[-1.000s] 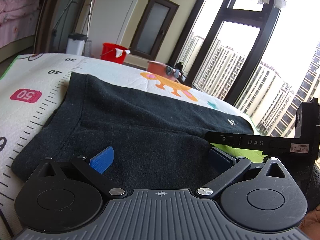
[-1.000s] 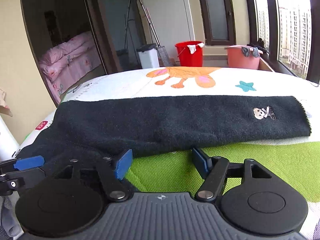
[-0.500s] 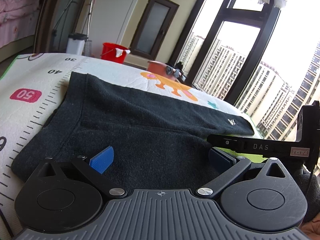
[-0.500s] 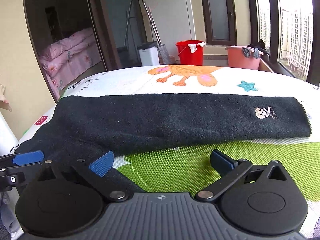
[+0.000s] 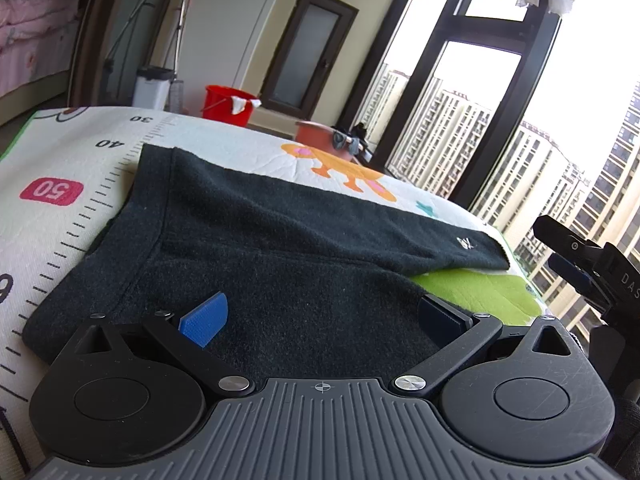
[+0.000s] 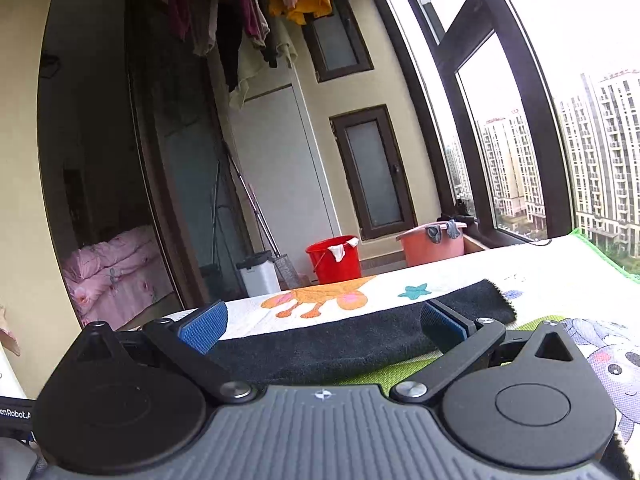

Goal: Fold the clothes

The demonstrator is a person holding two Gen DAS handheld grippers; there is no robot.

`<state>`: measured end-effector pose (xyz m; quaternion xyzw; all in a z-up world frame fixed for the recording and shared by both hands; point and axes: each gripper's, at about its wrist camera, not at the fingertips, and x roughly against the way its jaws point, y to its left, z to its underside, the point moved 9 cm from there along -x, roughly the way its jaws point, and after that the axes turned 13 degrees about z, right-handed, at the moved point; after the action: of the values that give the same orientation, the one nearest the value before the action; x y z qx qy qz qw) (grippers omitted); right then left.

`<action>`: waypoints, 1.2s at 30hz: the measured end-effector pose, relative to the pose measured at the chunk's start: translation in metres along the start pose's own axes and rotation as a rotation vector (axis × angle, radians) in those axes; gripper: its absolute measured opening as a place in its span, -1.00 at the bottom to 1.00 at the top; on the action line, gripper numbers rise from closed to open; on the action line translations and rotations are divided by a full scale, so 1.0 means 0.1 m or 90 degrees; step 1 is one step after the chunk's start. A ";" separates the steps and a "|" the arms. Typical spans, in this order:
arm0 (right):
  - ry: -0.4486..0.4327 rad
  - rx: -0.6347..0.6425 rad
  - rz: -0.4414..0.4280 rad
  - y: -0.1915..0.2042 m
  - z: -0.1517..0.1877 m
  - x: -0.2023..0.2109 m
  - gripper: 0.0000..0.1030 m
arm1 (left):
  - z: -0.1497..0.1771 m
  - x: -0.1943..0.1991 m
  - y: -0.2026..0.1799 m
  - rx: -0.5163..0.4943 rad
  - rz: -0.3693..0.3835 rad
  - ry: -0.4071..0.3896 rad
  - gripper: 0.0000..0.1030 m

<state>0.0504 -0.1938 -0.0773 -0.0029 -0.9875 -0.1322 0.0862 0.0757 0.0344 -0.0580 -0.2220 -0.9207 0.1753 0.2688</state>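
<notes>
A dark fleece garment (image 5: 280,248) lies flat on a printed play mat (image 5: 64,168), one long part folded across with a small white logo (image 5: 466,244) near its end. My left gripper (image 5: 320,314) hovers open just over the garment's near edge, with nothing between its blue pads. The right gripper (image 5: 576,264) shows at the right edge of that view, lifted off the mat. In the right wrist view, the right gripper (image 6: 324,326) is open and empty, tilted up, with the dark garment (image 6: 360,340) stretched across below its fingers.
The mat (image 6: 540,276) carries a ruler print, an orange animal and a cartoon face. Beyond its far edge stand a red bucket (image 6: 334,258), a pink tub (image 6: 432,242) and a white bin (image 6: 258,274). Clothes hang overhead (image 6: 256,8). Tall windows run along the right.
The right gripper opened, let go of the garment's near edge and lifted, tilting upward and away to the right. The left gripper stayed open and still.
</notes>
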 end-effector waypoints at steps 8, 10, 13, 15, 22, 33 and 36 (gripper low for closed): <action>0.050 0.053 -0.010 0.13 0.07 -0.04 1.00 | 0.03 -0.04 -0.03 -0.040 -0.037 0.026 1.00; 0.062 0.045 -0.014 0.11 0.07 -0.07 1.00 | 0.04 -0.06 -0.05 -0.057 -0.053 0.037 1.00; 0.075 0.029 -0.020 0.08 0.08 -0.09 1.00 | 0.05 -0.09 -0.06 -0.072 -0.066 0.047 1.00; 0.087 0.018 -0.022 0.08 0.10 -0.12 1.00 | 0.05 -0.10 -0.06 -0.074 -0.068 0.049 1.00; 0.112 -0.007 -0.028 0.04 0.12 -0.16 1.00 | 0.05 -0.10 -0.06 -0.075 -0.068 0.049 1.00; 0.137 -0.006 -0.028 0.04 0.20 -0.20 1.00 | 0.05 -0.12 -0.07 -0.069 -0.062 0.046 1.00; 0.147 0.003 -0.023 0.05 0.21 -0.23 1.00 | 0.05 -0.11 -0.06 -0.065 -0.058 0.043 1.00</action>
<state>0.0699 -0.1826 -0.1000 0.0303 -0.9711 -0.1309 0.1974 0.0796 0.0227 -0.0636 -0.1989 -0.9281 0.1082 0.2957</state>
